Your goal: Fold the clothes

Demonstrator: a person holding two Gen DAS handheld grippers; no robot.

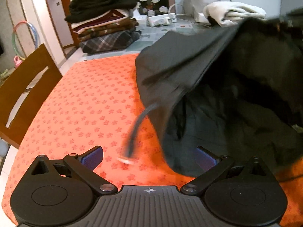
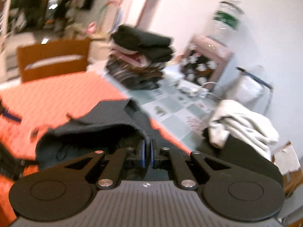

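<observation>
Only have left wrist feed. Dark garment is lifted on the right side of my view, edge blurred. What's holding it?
Observer: The right gripper. Its jaws are shut on the ribbed hem of the dark garment.
Operator: Left jaws look open on my side, nothing in them. Anything beyond the cream garment I can't see?
Observer: A wall poster with a green patch, above the glass-front cabinet.
Operator: Is the right wrist view level?
Observer: No, it is tilted; the orange tablecloth slopes down to the right, and the frame is motion-blurred.
</observation>
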